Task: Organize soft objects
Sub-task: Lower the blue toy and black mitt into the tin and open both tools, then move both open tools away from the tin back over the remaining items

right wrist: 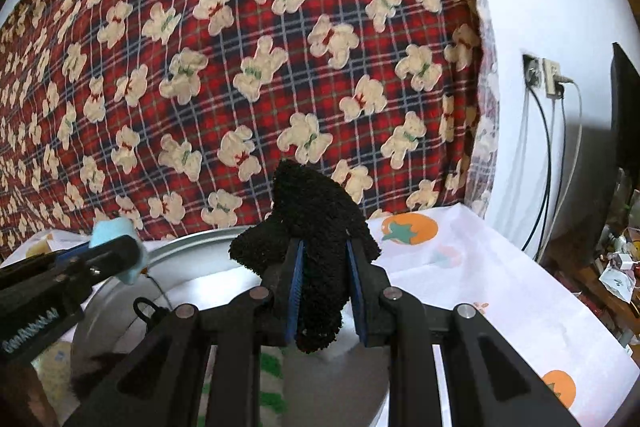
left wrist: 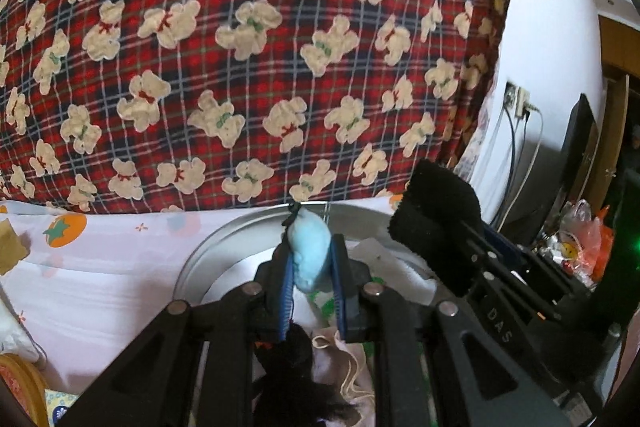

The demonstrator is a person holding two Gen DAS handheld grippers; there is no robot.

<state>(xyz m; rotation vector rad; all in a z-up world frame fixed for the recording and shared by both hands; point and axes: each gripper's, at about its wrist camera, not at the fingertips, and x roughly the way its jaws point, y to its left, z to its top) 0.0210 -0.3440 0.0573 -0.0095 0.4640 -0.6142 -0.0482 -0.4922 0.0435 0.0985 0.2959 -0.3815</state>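
Note:
My left gripper [left wrist: 312, 263] is shut on a light blue plush piece [left wrist: 310, 251] with a black cord at its top, held above a round metal basin [left wrist: 224, 239]. A black fluffy tuft [left wrist: 288, 351] hangs below it. My right gripper [right wrist: 325, 279] is shut on a black fuzzy cloth [right wrist: 316, 227], also above the basin [right wrist: 192, 247]. In the left wrist view the black cloth [left wrist: 436, 203] and right gripper show at the right. In the right wrist view the blue plush [right wrist: 114, 231] and left gripper show at the left. White and green soft items [left wrist: 404, 267] lie in the basin.
A red plaid blanket with bear prints [left wrist: 256, 47] rises behind the basin. The basin sits on a white sheet with orange fruit prints [right wrist: 460, 267]. A white wall with sockets and cables [right wrist: 548, 79] and a cluttered dark shelf [left wrist: 576, 243] stand at the right.

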